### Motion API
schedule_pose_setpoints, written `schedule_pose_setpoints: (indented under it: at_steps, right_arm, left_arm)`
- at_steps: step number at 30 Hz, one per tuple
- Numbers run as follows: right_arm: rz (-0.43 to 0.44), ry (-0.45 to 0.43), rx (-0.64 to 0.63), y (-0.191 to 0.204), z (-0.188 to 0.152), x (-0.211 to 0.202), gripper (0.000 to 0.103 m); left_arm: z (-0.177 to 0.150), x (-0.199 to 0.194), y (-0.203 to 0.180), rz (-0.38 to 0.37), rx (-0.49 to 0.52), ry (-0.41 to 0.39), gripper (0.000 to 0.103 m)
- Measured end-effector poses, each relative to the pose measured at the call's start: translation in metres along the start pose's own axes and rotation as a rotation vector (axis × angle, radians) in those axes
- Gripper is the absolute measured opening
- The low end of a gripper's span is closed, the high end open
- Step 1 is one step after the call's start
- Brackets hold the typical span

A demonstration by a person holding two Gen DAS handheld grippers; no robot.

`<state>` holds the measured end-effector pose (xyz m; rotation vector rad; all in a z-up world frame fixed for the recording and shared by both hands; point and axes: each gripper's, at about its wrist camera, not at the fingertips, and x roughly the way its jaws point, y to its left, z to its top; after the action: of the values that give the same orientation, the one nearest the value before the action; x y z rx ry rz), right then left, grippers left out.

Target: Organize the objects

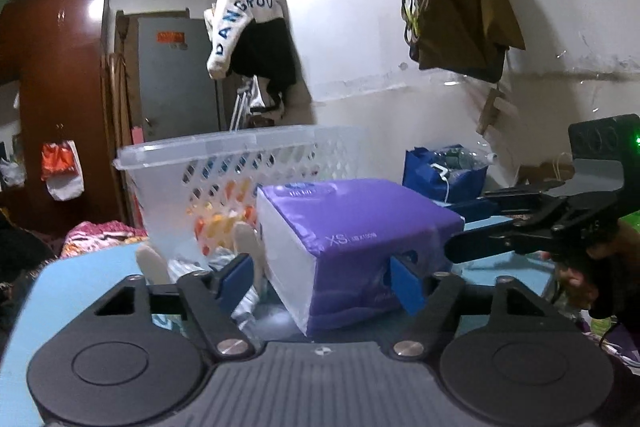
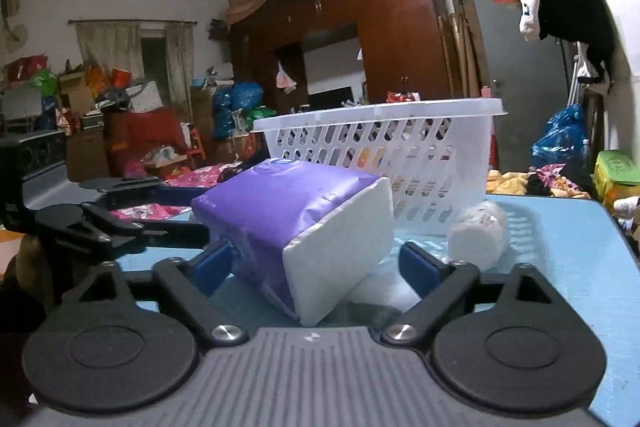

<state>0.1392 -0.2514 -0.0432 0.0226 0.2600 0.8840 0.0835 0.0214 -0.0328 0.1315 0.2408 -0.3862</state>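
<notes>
Left wrist view: left tongs straddle the purple plastic-wrapped tissue pack on the blue bench, pads apart; white perforated plastic basket at twelve o'clock.

Right wrist view: right tongs likewise apart around it. Squeeze both evenly before lifting.

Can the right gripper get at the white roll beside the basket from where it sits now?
Probably not directly. The right gripper straddles the purple tissue pack, which fills the space between its fingers. The white roll lies right of and beyond its right finger, before the basket; it must back off first.
</notes>
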Motion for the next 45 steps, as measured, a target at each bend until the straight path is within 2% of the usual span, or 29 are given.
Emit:
schedule_pose_setpoints:
  at_steps: [1, 3, 4, 5, 6, 11, 23, 33, 39, 45]
  right_arm:
    - [0.004, 0.004, 0.000, 0.001, -0.001, -0.001, 0.084]
    - [0.026, 0.021, -0.005, 0.001, -0.003, 0.002, 0.071]
    - [0.033, 0.024, -0.008, 0.008, -0.012, -0.002, 0.068]
    - [0.040, 0.029, -0.009, 0.009, -0.013, -0.001, 0.062]
    - [0.041, 0.030, -0.008, 0.009, -0.013, 0.000, 0.061]
    - [0.046, 0.007, 0.014, 0.006, -0.017, -0.008, 0.059]
    - [0.015, -0.050, -0.055, 0.021, -0.014, -0.018, 0.055]
    - [0.020, -0.087, -0.074, 0.023, -0.009, -0.025, 0.052]
    - [0.030, -0.128, -0.093, 0.026, 0.008, -0.032, 0.052]
    - [0.041, -0.158, -0.165, 0.028, 0.061, -0.027, 0.052]
  left_arm:
    - [-0.002, 0.002, 0.000, -0.013, -0.006, 0.007, 0.071]
    - [-0.004, 0.004, 0.000, -0.044, -0.017, 0.016, 0.064]
    - [-0.005, 0.005, 0.000, -0.057, -0.022, 0.020, 0.061]
    - [-0.006, 0.004, -0.001, -0.052, -0.023, 0.019, 0.061]
    - [-0.008, 0.004, -0.002, -0.048, -0.019, 0.014, 0.061]
    - [-0.012, -0.002, -0.002, -0.061, -0.033, -0.002, 0.055]
    - [-0.019, -0.019, 0.003, -0.107, -0.077, -0.045, 0.049]
    - [-0.011, -0.031, -0.005, -0.102, -0.059, -0.095, 0.047]
    - [0.014, -0.043, -0.009, -0.081, -0.020, -0.154, 0.047]
    - [0.072, -0.045, 0.002, -0.027, 0.012, -0.208, 0.047]
